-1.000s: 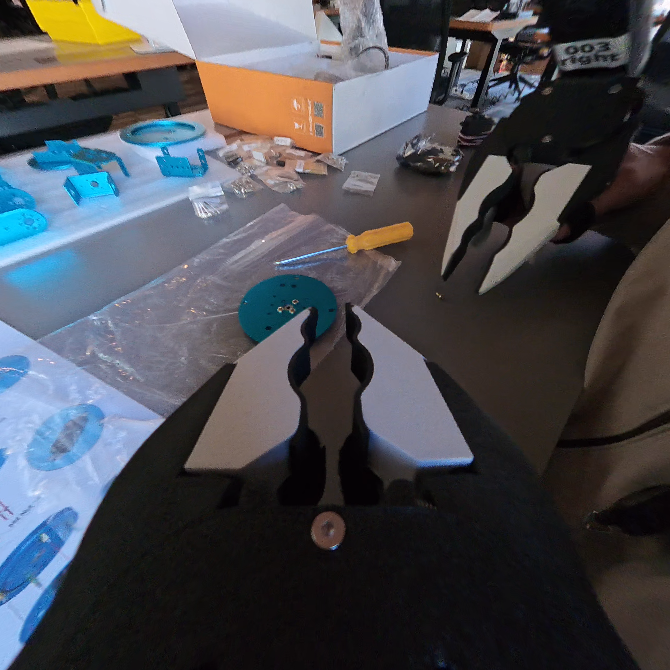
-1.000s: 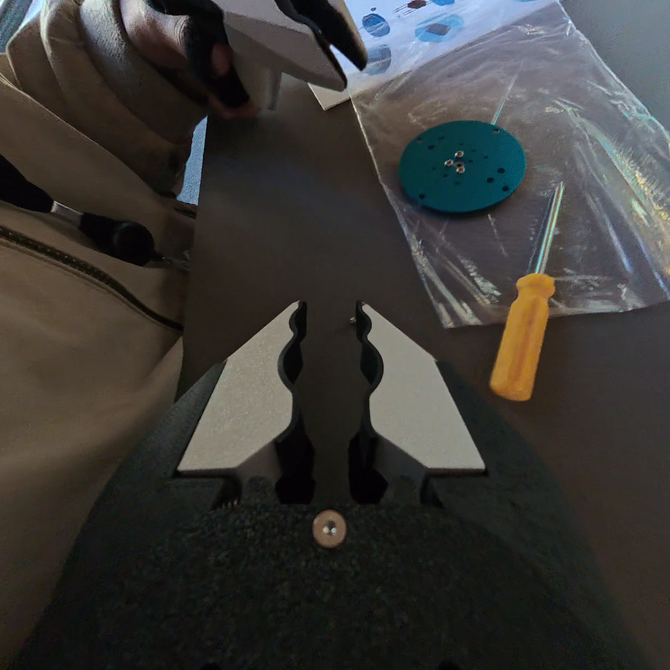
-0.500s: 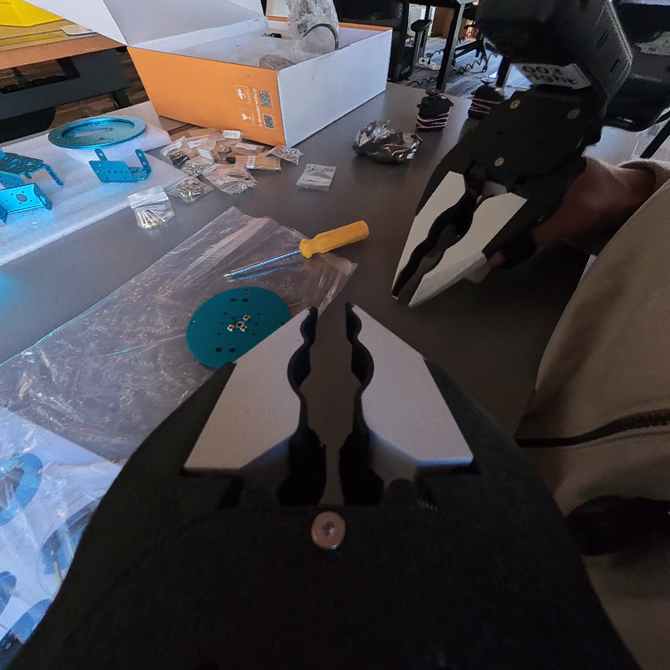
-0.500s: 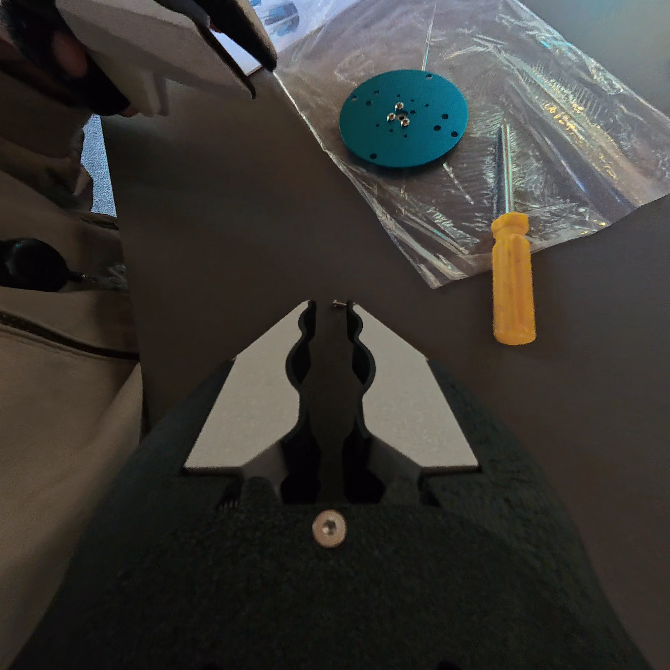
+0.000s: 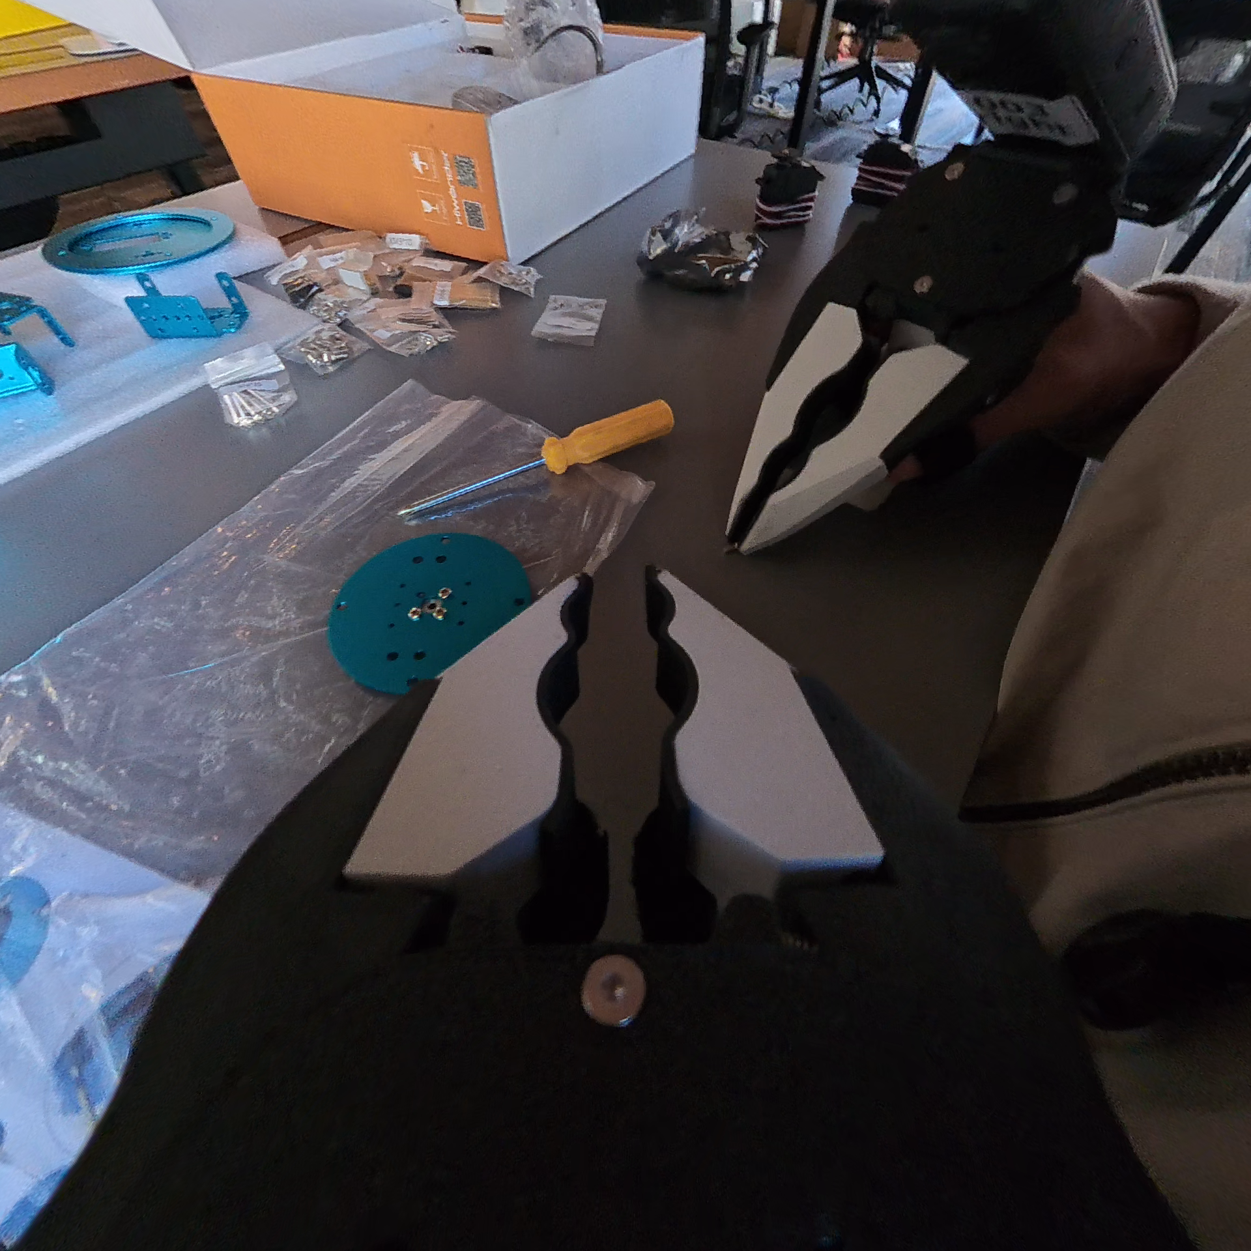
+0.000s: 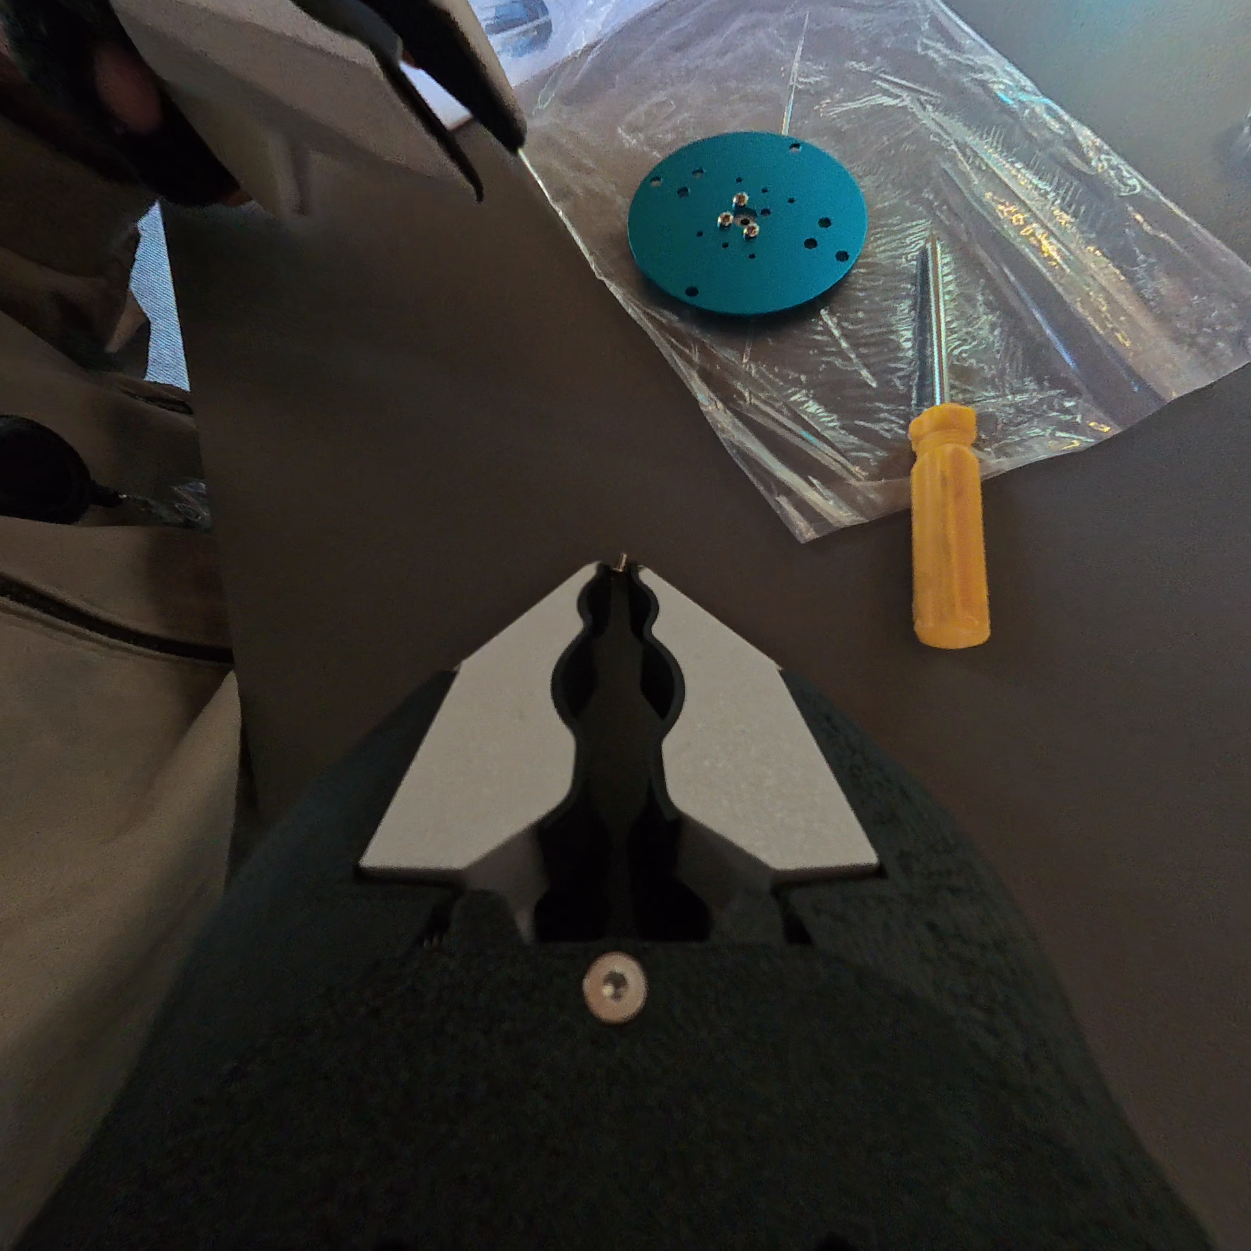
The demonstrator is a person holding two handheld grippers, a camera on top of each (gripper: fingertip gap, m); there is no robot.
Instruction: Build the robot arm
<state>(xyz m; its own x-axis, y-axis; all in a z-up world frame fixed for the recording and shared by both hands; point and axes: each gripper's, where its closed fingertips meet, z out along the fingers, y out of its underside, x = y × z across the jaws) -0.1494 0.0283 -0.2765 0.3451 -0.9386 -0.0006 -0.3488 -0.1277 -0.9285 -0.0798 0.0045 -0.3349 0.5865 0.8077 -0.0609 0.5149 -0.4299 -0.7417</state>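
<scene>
My right gripper is shut on a tiny metal screw at its fingertips, down at the dark table. In the left wrist view the right gripper touches the table with its tips closed. My left gripper is open and empty, hovering above the table just right of a teal round plate with several holes and three small nuts at its middle. The plate lies on a clear plastic bag. A yellow-handled screwdriver lies at the bag's edge; it also shows in the right wrist view.
An open orange and white box stands at the back. Small bags of hardware and blue metal brackets lie at the left on white foam. Printed sheets lie near left. A person's beige sleeve fills the right side. My right fingertips sit around 10 centimetres from my left ones. The yellow-handled screwdriver lies around 9 centimetres away from my right fingertips. Seen from the right wrist view as well. The plate is about 9 centimetres from my left fingertips. The left camera catches it too, in the left wrist view.
My right gripper has closed its fingers on the small screw on the table and lowered to it. My left gripper has drifted right, away from the teal plate, staying open.
</scene>
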